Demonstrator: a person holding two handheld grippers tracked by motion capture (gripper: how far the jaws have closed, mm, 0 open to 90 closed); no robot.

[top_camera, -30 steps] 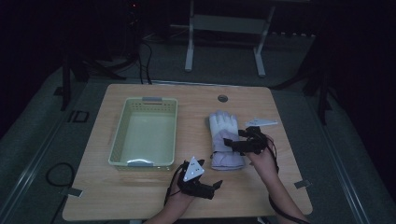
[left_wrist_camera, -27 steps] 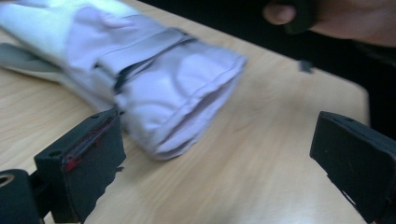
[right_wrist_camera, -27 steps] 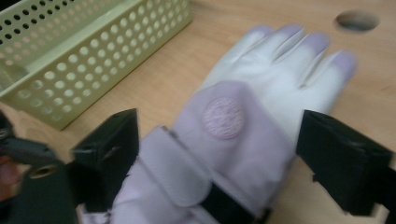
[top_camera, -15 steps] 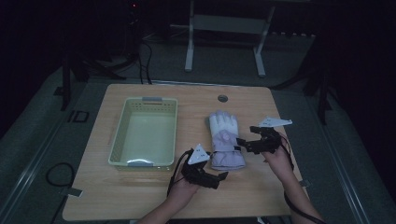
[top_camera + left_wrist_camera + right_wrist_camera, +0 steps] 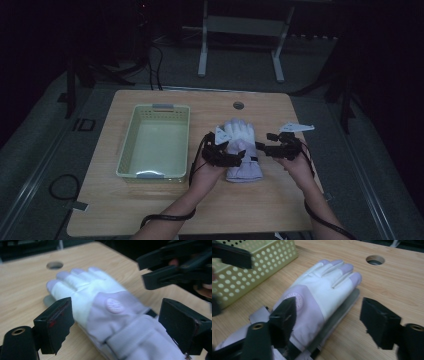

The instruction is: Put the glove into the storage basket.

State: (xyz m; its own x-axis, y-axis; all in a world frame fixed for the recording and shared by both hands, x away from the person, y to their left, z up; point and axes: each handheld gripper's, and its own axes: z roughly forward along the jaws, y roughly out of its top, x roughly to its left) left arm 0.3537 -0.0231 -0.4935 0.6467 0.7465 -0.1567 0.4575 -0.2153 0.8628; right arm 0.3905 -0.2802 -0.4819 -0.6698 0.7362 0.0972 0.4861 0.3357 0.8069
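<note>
A white and lilac winter glove (image 5: 239, 145) lies flat on the wooden table (image 5: 165, 210), fingers pointing away from me. In the left gripper view the glove (image 5: 110, 305) sits between my left gripper's (image 5: 120, 325) wide-apart jaws, which straddle its wrist and cuff without pinching it. My left gripper (image 5: 239, 157) hovers at the glove's near left side. My right gripper (image 5: 262, 148) is at the glove's right edge, open, with the glove (image 5: 322, 292) in front of its jaws (image 5: 332, 320). A grey strip shows under the glove's edge.
A pale yellow perforated basket (image 5: 131, 145) stands left of the glove, nothing inside it; its wall (image 5: 262, 262) is close to the glove. A round hole (image 5: 238, 105) is in the table beyond the glove's fingertips. Dark floor and a metal frame lie past the table.
My left gripper has moved forward and right from the table's near edge to the glove's cuff. The right gripper shifted slightly beside the glove. The glove has not moved.
</note>
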